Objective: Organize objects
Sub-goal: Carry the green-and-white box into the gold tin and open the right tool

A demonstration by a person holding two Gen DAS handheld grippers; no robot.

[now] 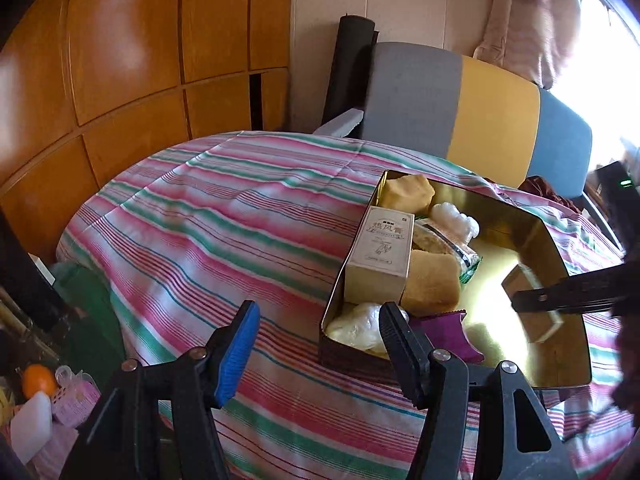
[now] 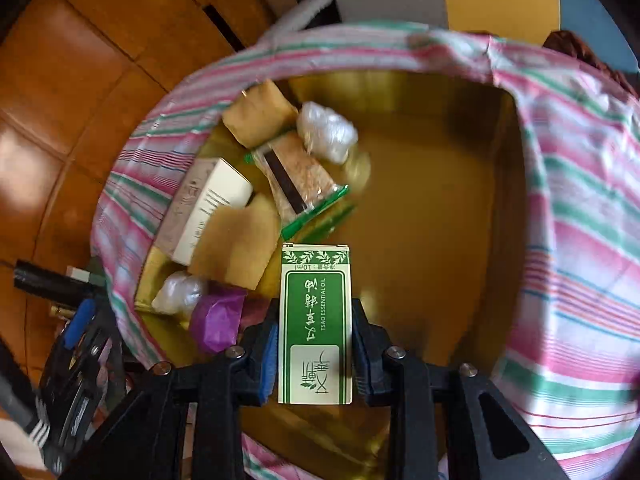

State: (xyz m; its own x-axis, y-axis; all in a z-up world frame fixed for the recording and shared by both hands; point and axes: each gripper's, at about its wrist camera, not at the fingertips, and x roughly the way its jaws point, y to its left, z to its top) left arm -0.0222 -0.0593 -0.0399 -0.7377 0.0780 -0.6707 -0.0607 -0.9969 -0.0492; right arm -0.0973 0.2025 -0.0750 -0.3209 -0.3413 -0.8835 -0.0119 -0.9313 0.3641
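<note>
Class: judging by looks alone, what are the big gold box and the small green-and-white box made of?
Gold box: probably tin-plated metal, glossy; its floor mirrors light and nearby items. Green box: printed cardboard, smooth and slightly glossy; sharp folded edges and an end flap.

striped cloth (image 1: 224, 216), tricolour chair (image 1: 472, 108), wooden cabinets (image 1: 120, 60)

My left gripper (image 1: 316, 344) hangs open and empty over the pink, green and white striped cloth (image 1: 200, 232), beside the gold rectangular metal tin (image 1: 560, 248). Along the tin's left side lie a tall beige cardboard box (image 1: 380, 256), tan spongy blocks (image 1: 432, 284), white plastic-wrapped lumps (image 1: 456, 220) and a purple wrapper (image 1: 444, 328). My right gripper (image 1: 532, 304) holds a small box above the tin's bare floor.
</note>
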